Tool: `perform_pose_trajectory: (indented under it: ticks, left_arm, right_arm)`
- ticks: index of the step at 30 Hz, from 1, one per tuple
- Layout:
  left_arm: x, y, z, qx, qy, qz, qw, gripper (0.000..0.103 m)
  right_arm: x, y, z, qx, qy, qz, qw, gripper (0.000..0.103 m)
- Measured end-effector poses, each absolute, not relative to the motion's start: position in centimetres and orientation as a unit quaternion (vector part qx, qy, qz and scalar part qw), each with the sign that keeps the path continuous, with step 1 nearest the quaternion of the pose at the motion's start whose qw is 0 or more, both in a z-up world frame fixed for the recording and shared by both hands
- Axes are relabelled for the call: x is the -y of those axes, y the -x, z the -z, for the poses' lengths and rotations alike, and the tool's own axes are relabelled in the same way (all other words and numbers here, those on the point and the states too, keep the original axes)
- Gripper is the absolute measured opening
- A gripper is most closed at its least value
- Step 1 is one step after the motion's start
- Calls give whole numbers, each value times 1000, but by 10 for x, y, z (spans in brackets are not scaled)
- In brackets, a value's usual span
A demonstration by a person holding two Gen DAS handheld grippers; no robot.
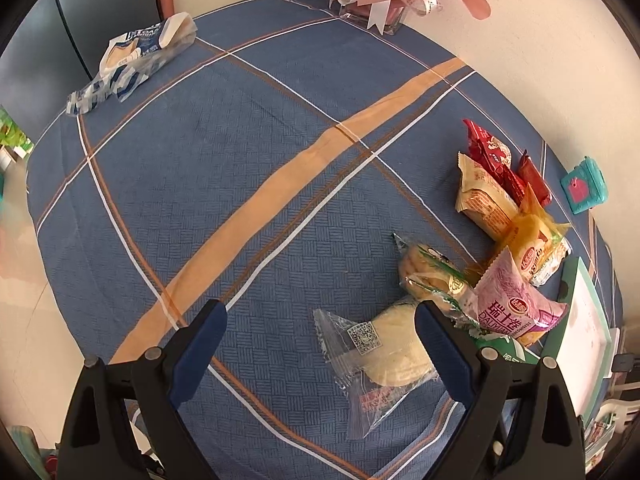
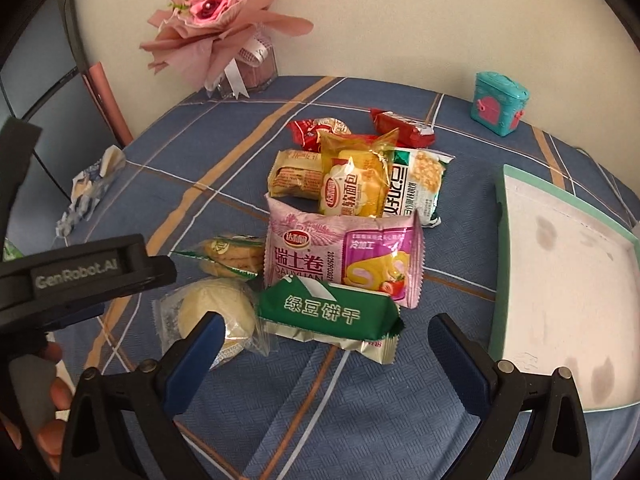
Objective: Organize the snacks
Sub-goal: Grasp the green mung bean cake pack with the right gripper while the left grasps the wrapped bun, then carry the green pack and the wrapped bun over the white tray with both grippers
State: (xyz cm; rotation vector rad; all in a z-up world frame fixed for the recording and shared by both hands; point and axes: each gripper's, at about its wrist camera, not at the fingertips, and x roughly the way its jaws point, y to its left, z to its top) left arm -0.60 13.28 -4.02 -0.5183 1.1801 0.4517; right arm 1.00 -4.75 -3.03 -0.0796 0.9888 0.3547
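Several wrapped snacks lie heaped on the blue checked tablecloth (image 1: 240,168). A round pale pastry in clear wrap (image 1: 394,350) lies between the fingers of my open left gripper (image 1: 320,328), close to the right finger. In the right wrist view the same pastry (image 2: 216,316) lies left of a green biscuit pack (image 2: 328,314), which sits just ahead of my open right gripper (image 2: 326,334). Behind it are a pink Swiss-roll pack (image 2: 340,256), a yellow bread pack (image 2: 352,184), cookies (image 2: 228,252) and red packs (image 2: 400,124). A white tray with a green rim (image 2: 500,240) lies to the right.
A pink bouquet in a glass vase (image 2: 224,28) stands at the back by the wall. A teal toy case (image 2: 500,102) sits at the back right. A blue-and-white bread bag (image 1: 136,60) lies at the table's far left edge. A hand (image 2: 48,420) holds the left gripper.
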Motion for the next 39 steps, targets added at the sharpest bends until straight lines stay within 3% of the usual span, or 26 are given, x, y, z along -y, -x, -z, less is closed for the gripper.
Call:
perform_pose_trajectory:
  ticks: [4,11,14,23,32,39]
  left_arm:
    - [-132,6,39,-543,245,-202,777,95]
    - [-122,0,41,-545,267,-157,779,95]
    - [-119,-3,47,-554,288,-131,770,95]
    - [-108,-17,65,-588,270,-133,751,94]
    - [-98,-26,69,-588,265,-124,754,73]
    - [-95,-15,58,-590,253,-128,756,69]
  right_arm:
    - [41,-16,37,-477,47,-164,862,98]
    - [43,-21,41,-483,42,-153,861,77]
    - [47,-22,40,-488,34,-150,859,74]
    - [65,-19,38,-504,22,-116,856,71]
    - [74,-15,37,-509,15,-112,853,71]
    - [75,-10,29,-503,9,-118,856,68]
